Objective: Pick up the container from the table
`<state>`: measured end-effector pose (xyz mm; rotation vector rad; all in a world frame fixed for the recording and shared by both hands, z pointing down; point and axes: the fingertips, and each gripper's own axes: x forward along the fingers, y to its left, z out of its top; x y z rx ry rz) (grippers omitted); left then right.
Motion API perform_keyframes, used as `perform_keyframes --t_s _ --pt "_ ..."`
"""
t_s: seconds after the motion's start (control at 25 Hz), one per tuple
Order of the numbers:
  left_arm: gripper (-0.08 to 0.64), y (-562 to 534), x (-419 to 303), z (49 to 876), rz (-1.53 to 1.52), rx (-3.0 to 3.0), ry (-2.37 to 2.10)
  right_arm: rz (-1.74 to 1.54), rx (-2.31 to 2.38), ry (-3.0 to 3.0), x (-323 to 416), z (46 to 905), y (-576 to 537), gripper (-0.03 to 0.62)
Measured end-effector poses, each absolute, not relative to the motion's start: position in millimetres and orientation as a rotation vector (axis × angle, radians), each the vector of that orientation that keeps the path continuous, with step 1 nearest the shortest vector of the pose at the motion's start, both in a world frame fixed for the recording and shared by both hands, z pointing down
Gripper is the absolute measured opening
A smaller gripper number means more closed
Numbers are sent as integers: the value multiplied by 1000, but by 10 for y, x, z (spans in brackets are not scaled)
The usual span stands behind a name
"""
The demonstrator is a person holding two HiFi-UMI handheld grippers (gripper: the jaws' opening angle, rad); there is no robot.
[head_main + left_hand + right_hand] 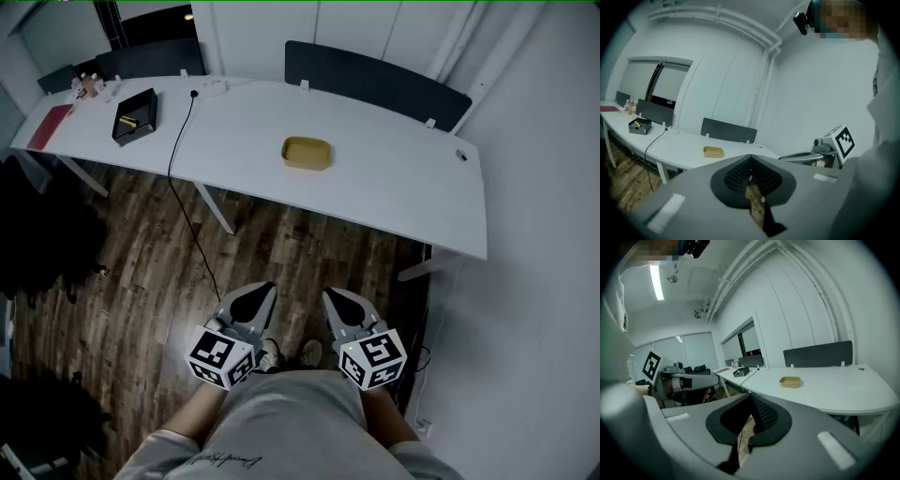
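Observation:
A shallow tan container [307, 153] lies on the long white table [394, 187], near its middle; it also shows as the container [713, 152] and the container [790, 381] in the gripper views. Both grippers are held low by the person's waist, over the wooden floor and well short of the table. The left gripper [262, 288] is shut with nothing in it, its jaws meeting at the left gripper's tip [750, 158]. The right gripper [330, 293] is shut and empty too, seen as the right gripper [751, 397] in its own view.
A black box [135, 116] with small items, a red notebook [50, 127] and small bottles [86, 86] sit at the table's left end. A black cable [176, 169] drops from the table to the floor. Dark panels [375, 82] stand behind the table; a wall [544, 281] is on the right.

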<state>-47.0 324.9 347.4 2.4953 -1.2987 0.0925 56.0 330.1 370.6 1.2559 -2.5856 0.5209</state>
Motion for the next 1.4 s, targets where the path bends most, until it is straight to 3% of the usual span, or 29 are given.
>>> perform_keyframes --t_s 1.4 --pt "0 2918 -999 3530 137 2598 -1167 525 1419 -2531 90 3690 3013 14"
